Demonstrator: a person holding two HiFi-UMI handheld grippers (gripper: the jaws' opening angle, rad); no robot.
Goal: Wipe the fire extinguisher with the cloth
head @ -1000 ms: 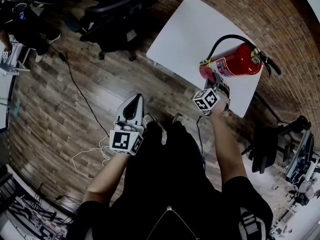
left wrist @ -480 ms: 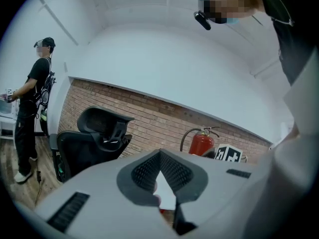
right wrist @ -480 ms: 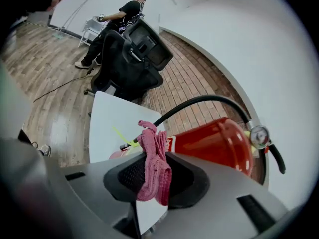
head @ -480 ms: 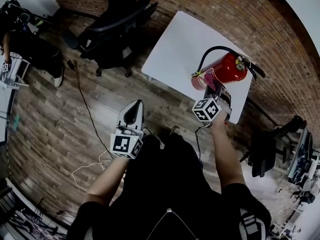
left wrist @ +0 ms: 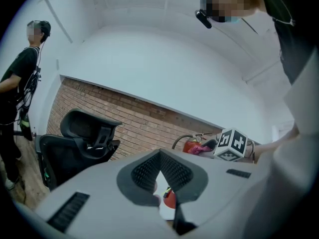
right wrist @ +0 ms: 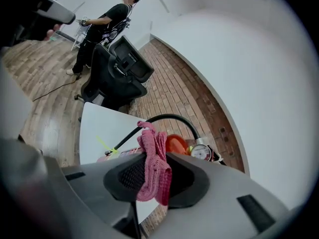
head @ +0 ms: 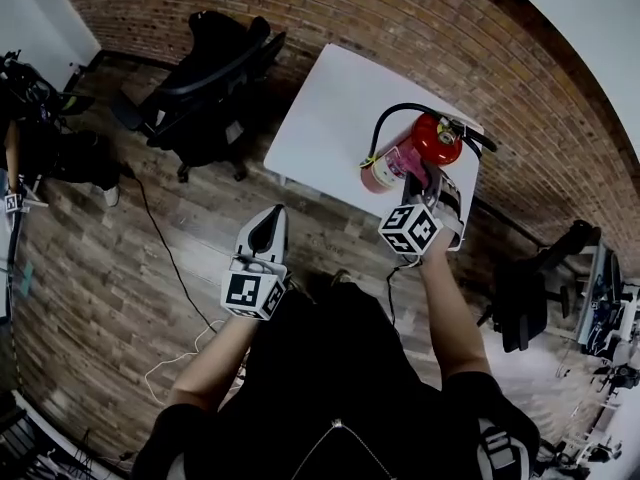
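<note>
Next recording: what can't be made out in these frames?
- Whether the cloth touches the extinguisher: head view, the right gripper covers it; right gripper view, the gripper's own body blocks it.
- The gauge reading: too small in the right gripper view.
- Extinguisher body, left gripper view: mostly behind the right gripper's cube.

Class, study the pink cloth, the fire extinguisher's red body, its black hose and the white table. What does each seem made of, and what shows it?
Cloth: knitted fabric, matt; ribbed stitches show.
Fire extinguisher: likely painted metal; glossy red with highlights.
Hose: probably rubber; smooth black, bends in an arc.
Table: smooth matt white top, perhaps laminate; cannot tell surely.
</note>
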